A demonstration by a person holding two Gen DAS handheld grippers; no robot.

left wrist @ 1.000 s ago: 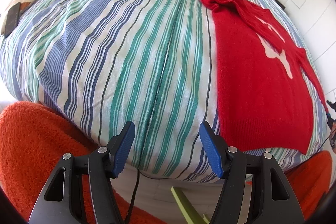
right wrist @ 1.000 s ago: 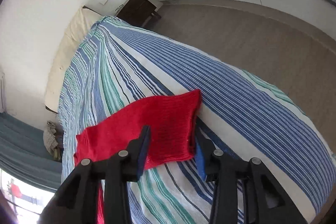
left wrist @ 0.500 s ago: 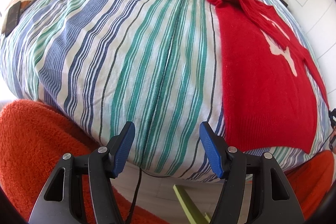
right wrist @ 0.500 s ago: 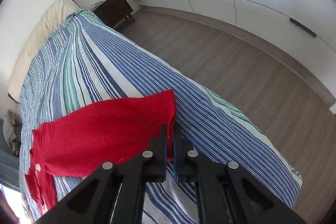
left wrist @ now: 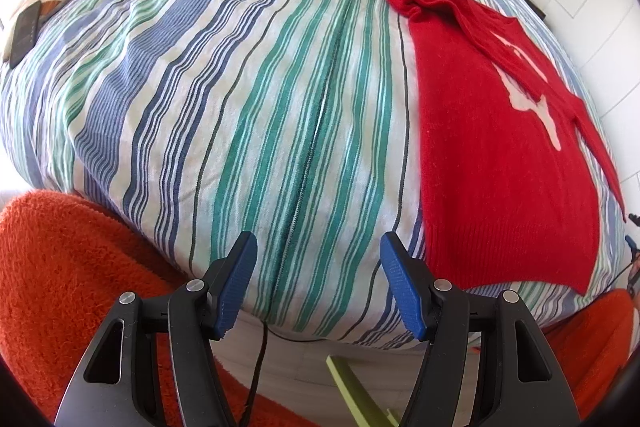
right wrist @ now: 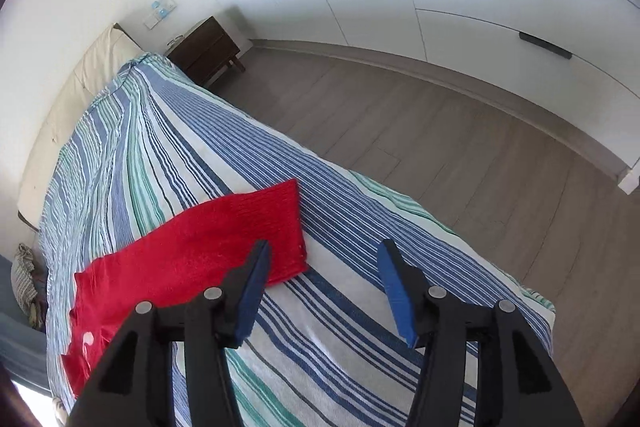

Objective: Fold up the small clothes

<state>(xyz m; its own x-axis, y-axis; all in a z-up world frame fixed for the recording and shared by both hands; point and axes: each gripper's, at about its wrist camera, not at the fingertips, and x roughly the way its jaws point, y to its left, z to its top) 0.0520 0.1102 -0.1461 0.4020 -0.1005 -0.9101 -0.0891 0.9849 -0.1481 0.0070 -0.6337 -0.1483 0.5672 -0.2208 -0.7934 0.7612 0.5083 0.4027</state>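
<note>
Red knit, a sweater [left wrist: 500,155], is spread flat on the right side of a striped bed [left wrist: 248,99], a sleeve folded across its white chest mark. The left tongs [left wrist: 316,283] are held apart above the near edge of the bed, left of the sweater, with nothing between the blue pads. The right tongs [right wrist: 324,291] have just been opening and are seen apart, nothing between them; the sweater's hem corner [right wrist: 288,227] lies just beyond the left pad, flat on the cover. A dark nightstand [right wrist: 208,51] stands far off by the wall.
</note>
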